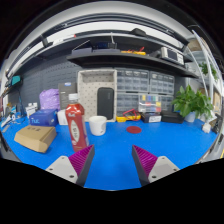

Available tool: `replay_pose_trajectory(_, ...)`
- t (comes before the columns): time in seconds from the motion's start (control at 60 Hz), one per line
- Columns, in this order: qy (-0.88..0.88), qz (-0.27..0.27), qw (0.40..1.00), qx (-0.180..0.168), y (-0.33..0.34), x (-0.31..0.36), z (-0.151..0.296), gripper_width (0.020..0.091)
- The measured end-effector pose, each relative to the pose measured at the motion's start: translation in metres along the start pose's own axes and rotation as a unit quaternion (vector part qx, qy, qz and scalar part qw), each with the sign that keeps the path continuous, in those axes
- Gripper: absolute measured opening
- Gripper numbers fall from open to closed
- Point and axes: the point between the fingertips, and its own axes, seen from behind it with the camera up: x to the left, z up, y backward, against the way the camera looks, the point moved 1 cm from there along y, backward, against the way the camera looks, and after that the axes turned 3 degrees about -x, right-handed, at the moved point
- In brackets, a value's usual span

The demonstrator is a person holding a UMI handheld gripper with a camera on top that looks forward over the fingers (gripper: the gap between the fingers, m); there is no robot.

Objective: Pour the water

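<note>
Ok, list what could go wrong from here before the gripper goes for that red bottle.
1. The gripper is open, with nothing between its fingers, and the tall red plastic bottle with a white cap stands ahead and off to the left; a crooked approach could tip it.
2. The small white cup stands right beside the bottle, so a wide finger could knock it.
3. The brown cardboard box lies close on the bottle's other side, crowding the grasp.
</note>
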Motion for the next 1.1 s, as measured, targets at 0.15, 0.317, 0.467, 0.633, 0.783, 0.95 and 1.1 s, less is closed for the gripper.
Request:
replay_pose_trajectory(0.15, -0.008, 0.041, 0.999, 0.003, -0.009, 0.049, -0.002, 0.0768)
replay_pose_trajectory(0.317, -0.008, 0.064, 0.998, 0.006, -0.041, 0.113, 0.006, 0.0778)
replay_pose_trajectory(0.467, -0.01, 0.061, 0.998, -0.001, -0.075, 0.129, 0.023, 0.0776)
replay_pose_trajectory(0.633, -0.009, 0.05, 0.999, -0.004, -0.109, 0.133, 0.033, 0.0773)
replay_pose_trajectory(0.783, 0.002, 0.042, 0.999, -0.003, -0.13, 0.134, 0.032, 0.0769)
replay_pose_trajectory(0.95, 0.017, 0.042, 0.999, -0.017, -0.139, 0.138, 0.038, 0.0629)
replay_pose_trajectory(1.1, 0.008, 0.032, 0.999, -0.025, -0.142, 0.134, 0.037, 0.0372)
